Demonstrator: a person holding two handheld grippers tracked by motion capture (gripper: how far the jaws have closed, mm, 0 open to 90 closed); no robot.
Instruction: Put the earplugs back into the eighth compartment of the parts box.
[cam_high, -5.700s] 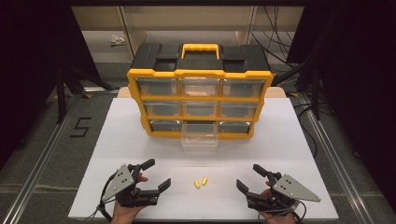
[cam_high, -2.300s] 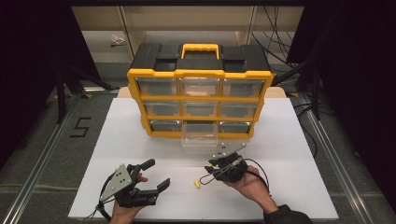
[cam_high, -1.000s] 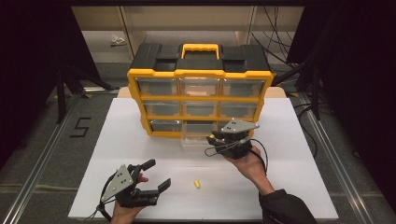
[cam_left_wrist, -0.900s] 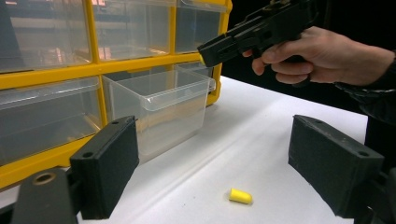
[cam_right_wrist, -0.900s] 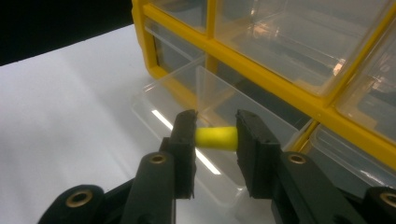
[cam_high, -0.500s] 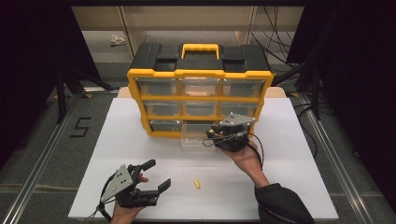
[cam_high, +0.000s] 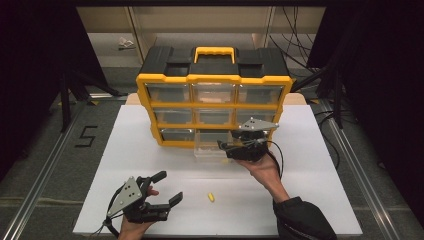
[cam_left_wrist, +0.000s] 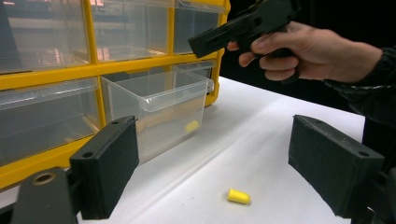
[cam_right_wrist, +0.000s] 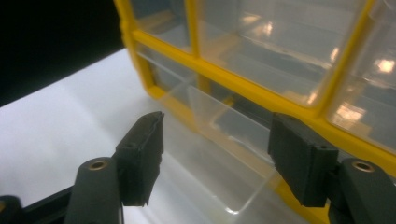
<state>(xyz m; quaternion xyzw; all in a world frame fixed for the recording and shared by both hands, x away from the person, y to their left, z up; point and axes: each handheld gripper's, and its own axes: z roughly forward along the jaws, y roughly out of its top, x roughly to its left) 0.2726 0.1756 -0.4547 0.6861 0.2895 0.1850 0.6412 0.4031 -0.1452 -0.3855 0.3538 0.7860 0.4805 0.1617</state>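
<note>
Grey floor (cam_high: 40, 165), dark surrounding curtains (cam_high: 380, 75)

This place looks like a lab or a test room, not a home. A white table (cam_high: 320, 150) stands on a grey floor (cam_high: 45, 165) with metal rails (cam_high: 47, 160) along both sides. On the floor a black number 5 (cam_high: 86, 136) is marked. Many black cables (cam_high: 295, 45) lie behind the table, near dark curtains (cam_high: 45, 60) and black stand legs (cam_high: 65, 100).
</note>
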